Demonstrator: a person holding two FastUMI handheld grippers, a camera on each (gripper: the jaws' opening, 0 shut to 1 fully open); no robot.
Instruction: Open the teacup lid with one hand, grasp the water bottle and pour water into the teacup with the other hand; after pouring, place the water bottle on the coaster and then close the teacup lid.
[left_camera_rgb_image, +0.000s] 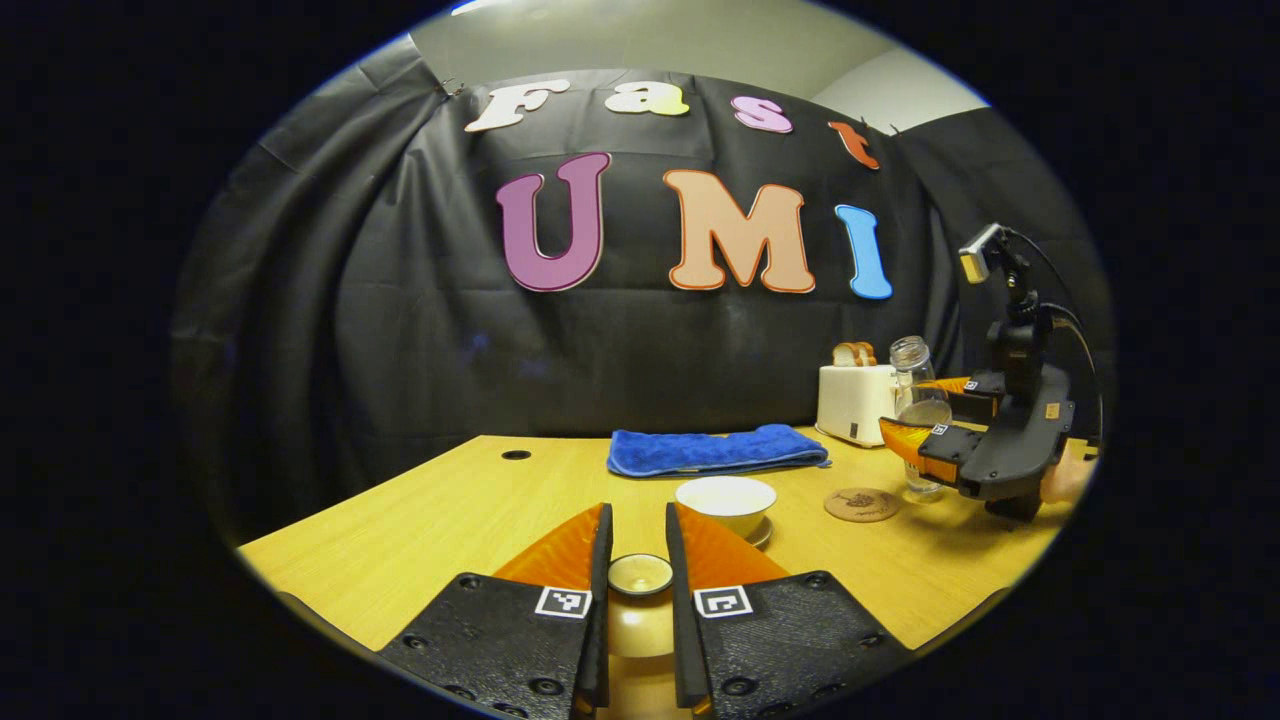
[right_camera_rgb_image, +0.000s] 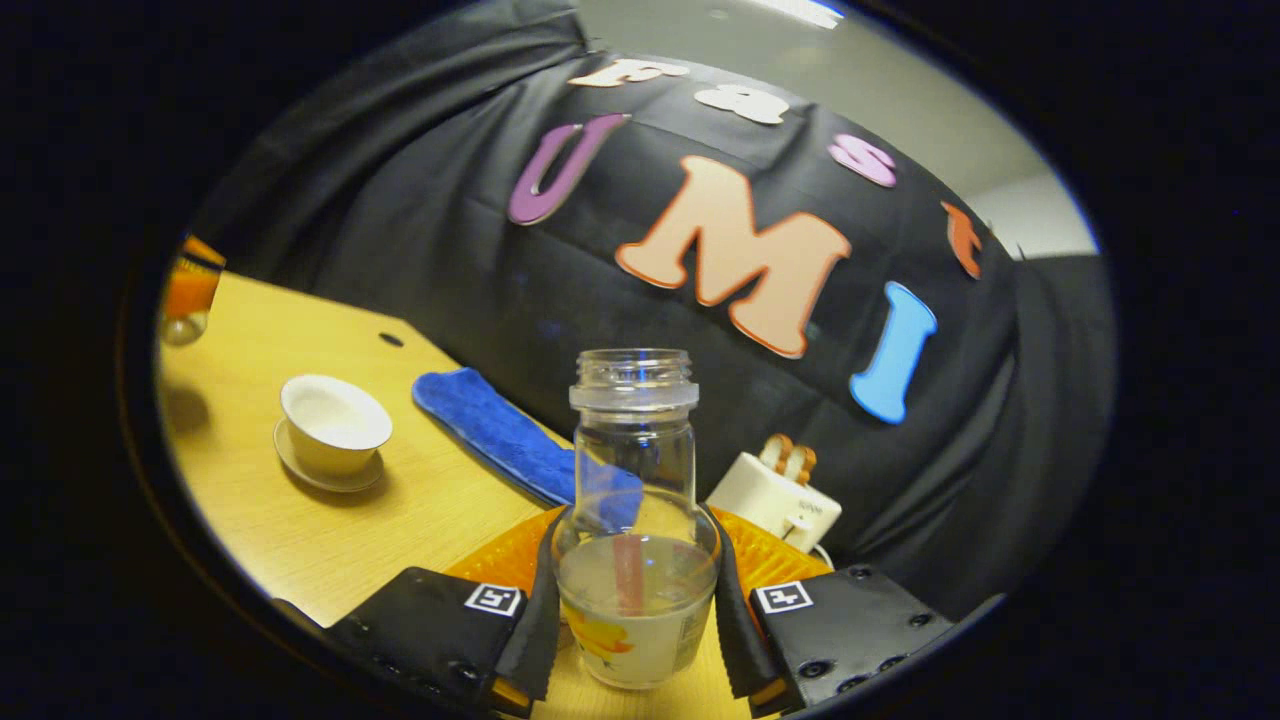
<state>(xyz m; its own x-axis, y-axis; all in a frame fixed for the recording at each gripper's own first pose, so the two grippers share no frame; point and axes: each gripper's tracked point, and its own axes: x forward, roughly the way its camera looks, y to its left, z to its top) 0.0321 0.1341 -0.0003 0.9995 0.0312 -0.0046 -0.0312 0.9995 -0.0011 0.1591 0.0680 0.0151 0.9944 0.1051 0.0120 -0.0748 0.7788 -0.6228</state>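
1. Black cloth backs a pale wooden worktop (left_camera_rgb_image: 420, 530) that carries everything.
2. Low centre of the left gripper view, the left tongs (left_camera_rgb_image: 638, 575) pinch the teacup lid (left_camera_rgb_image: 640, 574) by its knob, one finger on each side, and hold it up off the cup.
3. Just past those fingers, slightly right of centre, the white teacup (left_camera_rgb_image: 726, 503) stands open on its saucer (left_camera_rgb_image: 760, 533); in the right gripper view it sits at middle left (right_camera_rgb_image: 335, 423).
4. At the bottom centre of the right gripper view, the right tongs (right_camera_rgb_image: 634, 600) are clamped on the lower body of the clear glass water bottle (right_camera_rgb_image: 634, 520). The bottle is uncapped, partly filled and about upright. I cannot tell whether its base is touching the worktop.
5. In the left gripper view the same bottle (left_camera_rgb_image: 915, 400) and the right tongs (left_camera_rgb_image: 925, 415) sit at the right, with the round coaster (left_camera_rgb_image: 862, 504) lying between bottle and teacup, near both.
6. Behind, a folded blue towel (left_camera_rgb_image: 715, 450) lies centre, and a white toaster (left_camera_rgb_image: 855, 402) with toast stands just left of the bottle.
7. Pouring looks to be next. Risks as I judge them:
   - smooth glass may slip or swivel in the grip as it tips;
   - the wide bottle mouth may gush water past the small cup;
   - the lid, held only by its knob, may drop.
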